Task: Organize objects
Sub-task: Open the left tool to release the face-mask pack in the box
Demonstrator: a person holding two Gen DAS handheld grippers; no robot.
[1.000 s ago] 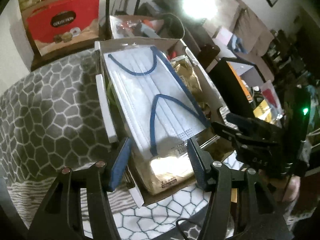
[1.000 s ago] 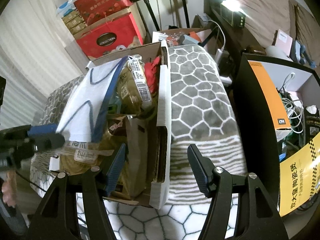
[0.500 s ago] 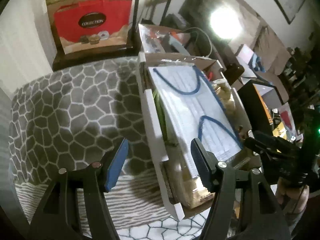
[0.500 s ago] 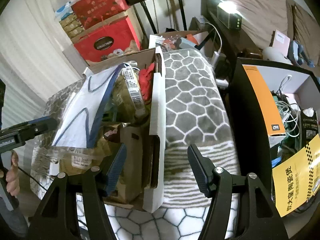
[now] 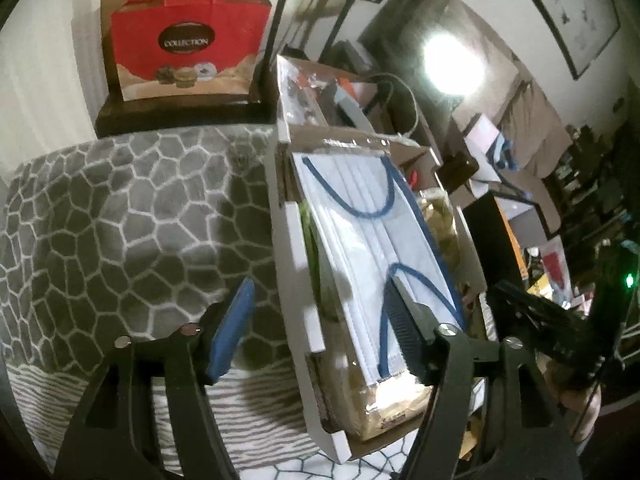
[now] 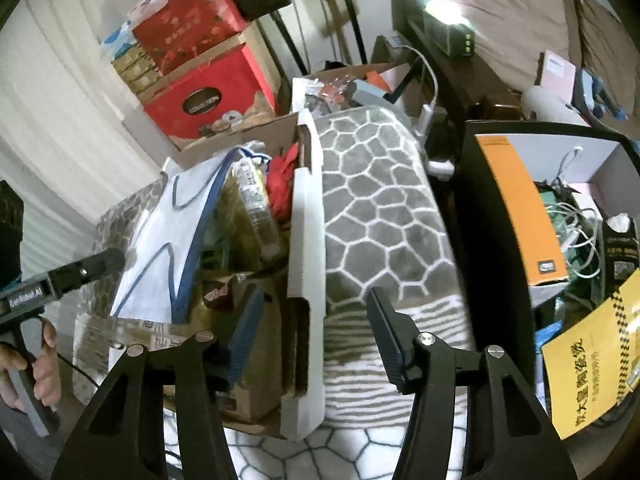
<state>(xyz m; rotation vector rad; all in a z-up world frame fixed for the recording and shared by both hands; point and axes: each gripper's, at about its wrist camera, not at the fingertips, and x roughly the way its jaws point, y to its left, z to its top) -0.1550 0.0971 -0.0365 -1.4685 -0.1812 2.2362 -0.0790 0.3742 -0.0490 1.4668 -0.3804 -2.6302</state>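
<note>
An open cardboard box (image 5: 298,264) stands on a grey honeycomb-patterned blanket (image 5: 120,220). A pack of white face masks with blue ear loops (image 5: 372,232) lies on top of its contents, over gold snack bags (image 5: 438,216). My left gripper (image 5: 318,330) is open and empty, its jaws straddling the box's left white flap. My right gripper (image 6: 316,330) is open and empty, its jaws straddling the box's right white flap (image 6: 306,264). The mask pack (image 6: 168,240), a gold bag (image 6: 252,208) and something red (image 6: 282,176) show in the right wrist view.
A red "Collection" gift box (image 5: 186,46) stands behind the blanket, with stacked cartons (image 6: 176,32). A second box of clutter (image 5: 316,84) sits behind the main box. A black shelf with an orange box and cables (image 6: 520,216) is to the right. A lamp glares (image 5: 454,62).
My left gripper has shifted left and back, from over the mask pack to straddling the box's left flap. My right gripper has edged slightly forward along the right flap.
</note>
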